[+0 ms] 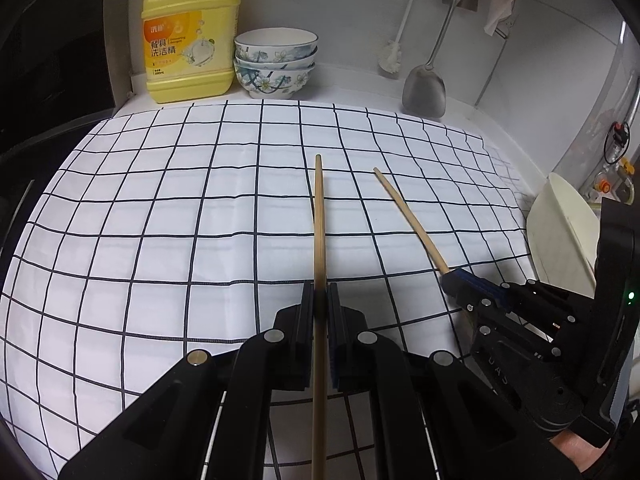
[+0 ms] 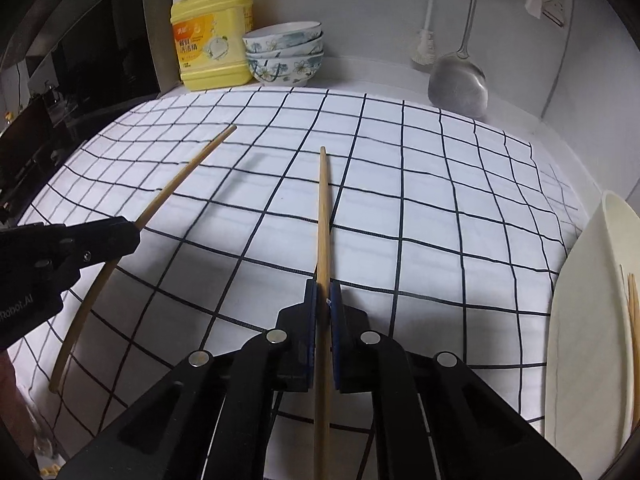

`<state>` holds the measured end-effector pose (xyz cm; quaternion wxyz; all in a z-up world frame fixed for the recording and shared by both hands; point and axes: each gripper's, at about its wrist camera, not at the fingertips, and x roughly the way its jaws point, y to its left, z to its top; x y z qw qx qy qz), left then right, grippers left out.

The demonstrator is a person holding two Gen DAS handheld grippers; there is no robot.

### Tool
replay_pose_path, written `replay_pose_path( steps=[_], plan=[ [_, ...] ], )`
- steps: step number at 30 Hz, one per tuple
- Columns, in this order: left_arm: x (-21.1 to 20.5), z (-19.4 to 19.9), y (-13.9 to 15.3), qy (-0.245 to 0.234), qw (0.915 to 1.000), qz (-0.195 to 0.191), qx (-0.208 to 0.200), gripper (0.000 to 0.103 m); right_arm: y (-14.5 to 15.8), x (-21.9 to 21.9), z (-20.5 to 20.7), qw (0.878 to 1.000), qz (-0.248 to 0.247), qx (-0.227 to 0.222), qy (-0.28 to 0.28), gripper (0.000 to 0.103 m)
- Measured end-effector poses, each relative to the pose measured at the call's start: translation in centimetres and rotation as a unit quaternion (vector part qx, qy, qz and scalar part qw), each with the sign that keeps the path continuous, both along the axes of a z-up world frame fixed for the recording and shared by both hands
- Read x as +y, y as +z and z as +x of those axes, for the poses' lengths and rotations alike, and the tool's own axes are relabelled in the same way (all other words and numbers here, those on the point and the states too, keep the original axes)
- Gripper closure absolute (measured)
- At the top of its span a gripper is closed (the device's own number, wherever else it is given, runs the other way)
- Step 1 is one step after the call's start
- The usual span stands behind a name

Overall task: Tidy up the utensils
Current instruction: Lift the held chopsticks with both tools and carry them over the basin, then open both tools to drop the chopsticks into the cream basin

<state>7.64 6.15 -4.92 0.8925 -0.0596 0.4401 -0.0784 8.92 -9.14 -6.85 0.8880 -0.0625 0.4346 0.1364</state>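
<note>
I am holding one chopstick in each tool, and both tools are pressed together on their sticks. My left tool (image 1: 320,300) is pinching the left chopstick (image 1: 319,216) partway along its length, so the stick is running out ahead toward twelve o'clock and trailing back under the camera toward six. My right tool (image 2: 324,300) is gripping the right chopstick (image 2: 323,208) the same way, its long axis also pointing to roughly twelve. Both sticks are hanging above the checked cloth (image 1: 160,220) on the counter, not touching it as far as I can judge.

What the coming move is turning on is the tray (image 2: 580,320), the pale one at the cloth's right edge. From my right tool it is lying at about three o'clock, near; from my left tool it is also at three but farther off, with the right tool (image 1: 476,290) standing between. So I am judging the right hand the nearer one, and the one to go first. A few more chopsticks (image 2: 632,312) seem to be lying in the tray already, running lengthwise, though the fisheye rim is squeezing them and I am not sure of the count. My stick is pointing much the same way as they are, so it is needing mostly a sideways shift.

The bottle (image 1: 192,40), bowls (image 1: 276,62) and spatula (image 1: 426,88) are standing at the back, well apart.
</note>
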Motion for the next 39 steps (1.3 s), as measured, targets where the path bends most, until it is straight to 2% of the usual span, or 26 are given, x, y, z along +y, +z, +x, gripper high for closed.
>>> replay_pose_path(
  steps=[5,10,15,19,26,30,39],
  plan=[
    [-0.3,-0.8,1.5,-0.006,0.9998,-0.007,-0.016,0.096,2.9,-0.6,-1.5,0.999,0.02,-0.035,-0.007,0.097],
    [-1.7,-1.6,4.0,-0.03,0.9986,-0.019,-0.039,0.096,7.1,-2.6,-3.4,0.995,0.041,-0.083,-0.024,0.097],
    [-5.4,-1.6,6.1,-0.074,0.9954,-0.029,-0.054,0.096,10.8,-7.2,-5.7,0.989,0.053,-0.118,-0.072,0.097],
    [-9.8,-1.6,7.3,-0.126,0.9896,-0.043,-0.054,0.096,12.6,-12.7,-7.3,0.98,0.062,-0.13,-0.137,0.097],
    [-18.4,-1.6,8.9,-0.203,0.9766,-0.047,-0.052,0.096,12.5,-21.1,-8.8,0.965,0.079,-0.117,-0.222,0.097],
    [-23.0,-1.0,8.3,-0.235,0.9703,-0.046,-0.032,0.096,11.2,-24.6,-9.0,0.959,0.095,-0.089,-0.253,0.097],
    [-29.3,0.3,5.6,-0.273,0.9613,-0.034,0.016,0.096,8.3,-27.0,-8.1,0.954,0.112,-0.039,-0.275,0.097]
  ],
)
